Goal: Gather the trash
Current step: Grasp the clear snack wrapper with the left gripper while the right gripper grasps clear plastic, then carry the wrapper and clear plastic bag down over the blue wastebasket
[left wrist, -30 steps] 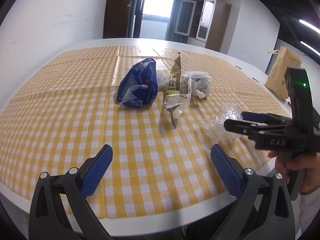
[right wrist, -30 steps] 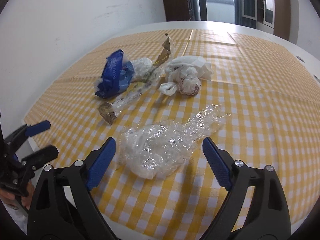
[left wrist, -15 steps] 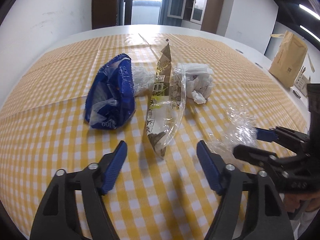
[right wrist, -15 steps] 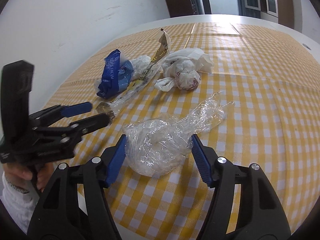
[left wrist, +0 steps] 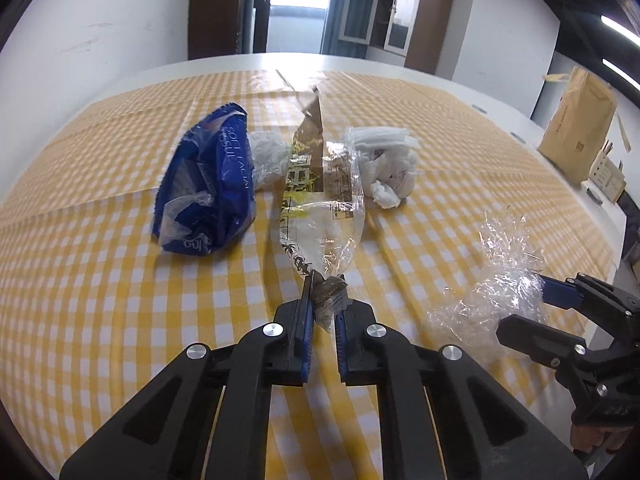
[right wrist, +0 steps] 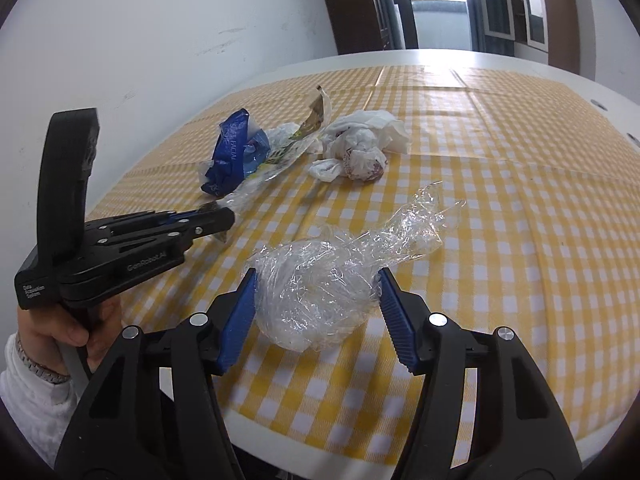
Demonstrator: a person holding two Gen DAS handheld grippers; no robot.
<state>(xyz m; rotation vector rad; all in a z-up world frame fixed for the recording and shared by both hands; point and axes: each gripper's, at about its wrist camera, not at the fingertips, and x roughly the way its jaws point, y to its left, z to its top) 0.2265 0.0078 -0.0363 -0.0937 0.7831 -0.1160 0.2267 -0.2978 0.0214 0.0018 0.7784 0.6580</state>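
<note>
Pinching the near tip of the long printed wrapper, the left gripper is pressed together on the checked tablecloth, a blue bag beside it.

In the right view, the right gripper is closing, its pads touching the crumpled clear film between them.

left gripper: clamped tight | right gripper: jaws closing
</note>
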